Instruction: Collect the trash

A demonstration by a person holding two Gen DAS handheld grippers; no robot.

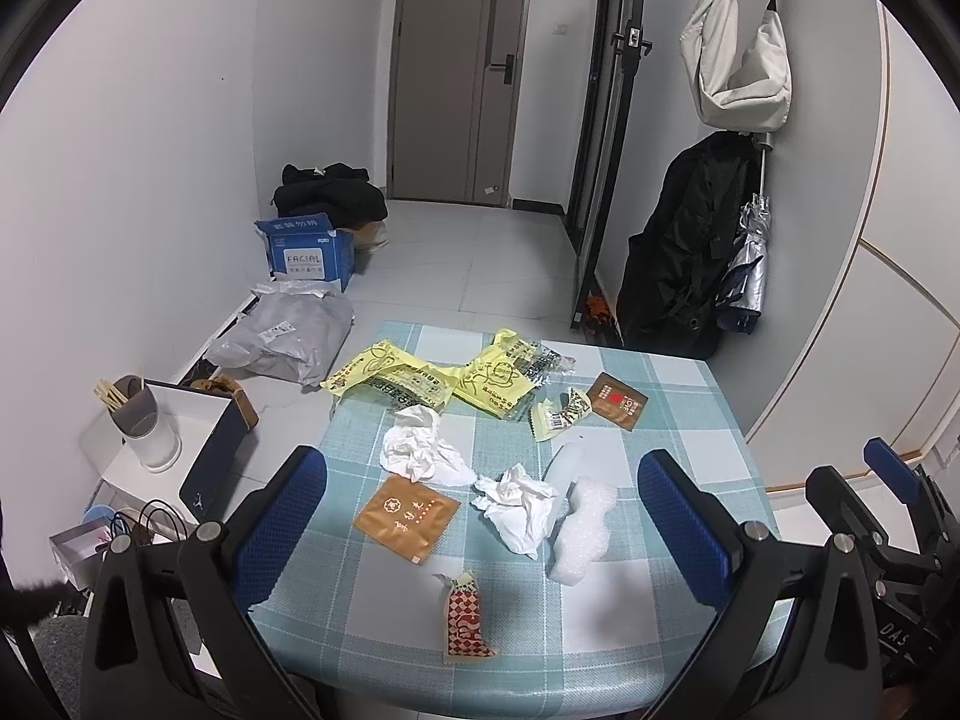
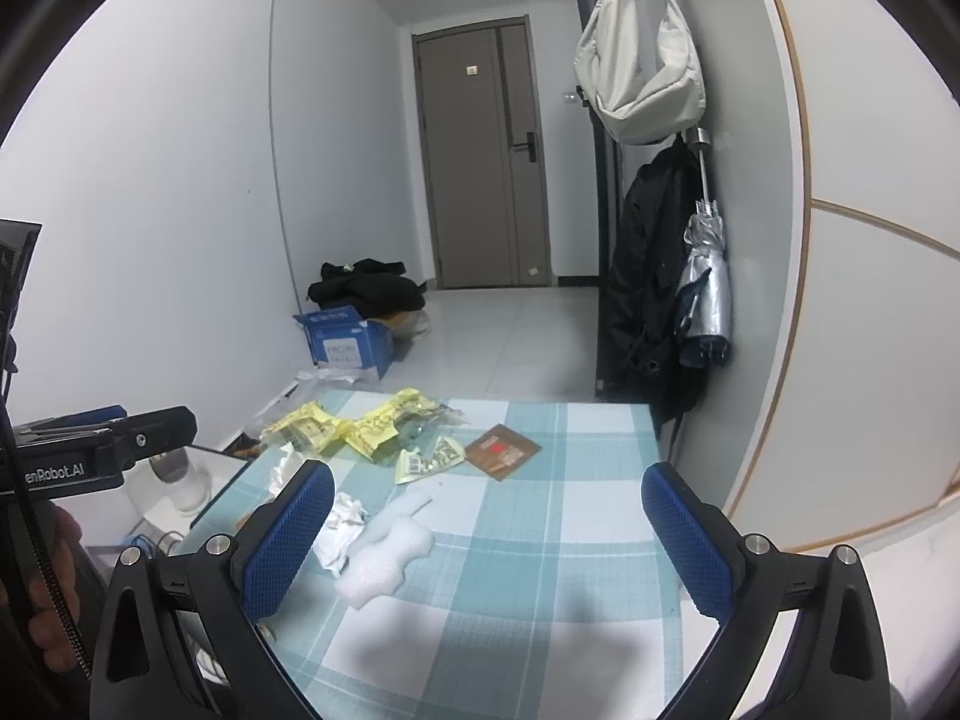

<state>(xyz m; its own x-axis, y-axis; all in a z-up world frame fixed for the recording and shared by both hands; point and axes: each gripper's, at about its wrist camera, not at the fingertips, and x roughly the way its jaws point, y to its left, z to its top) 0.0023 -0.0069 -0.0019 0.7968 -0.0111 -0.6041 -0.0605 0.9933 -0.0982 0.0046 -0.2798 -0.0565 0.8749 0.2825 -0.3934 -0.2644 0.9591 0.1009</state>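
Note:
Trash lies on a blue-checked table (image 1: 672, 396): yellow plastic bags (image 1: 420, 381), two crumpled white tissues (image 1: 423, 447) (image 1: 519, 507), a white bubble-wrap piece (image 1: 585, 525), an orange packet (image 1: 405, 516), a red-checked wrapper (image 1: 468, 618), a brown packet (image 1: 615, 402) and a torn pale wrapper (image 1: 558, 414). My left gripper (image 1: 480, 516) is open and empty above the near part of the table. My right gripper (image 2: 486, 531) is open and empty over the table (image 2: 600, 540), right of the bubble wrap (image 2: 387, 552). The brown packet (image 2: 503, 451) lies farther off.
A white stand left of the table holds a cup with chopsticks (image 1: 135, 420) and a dark box (image 1: 216, 450). A blue carton (image 1: 306, 252) and grey bags (image 1: 288, 336) lie on the floor. A coat (image 1: 684, 258), an umbrella and a white bag (image 1: 738, 60) hang on the right wall.

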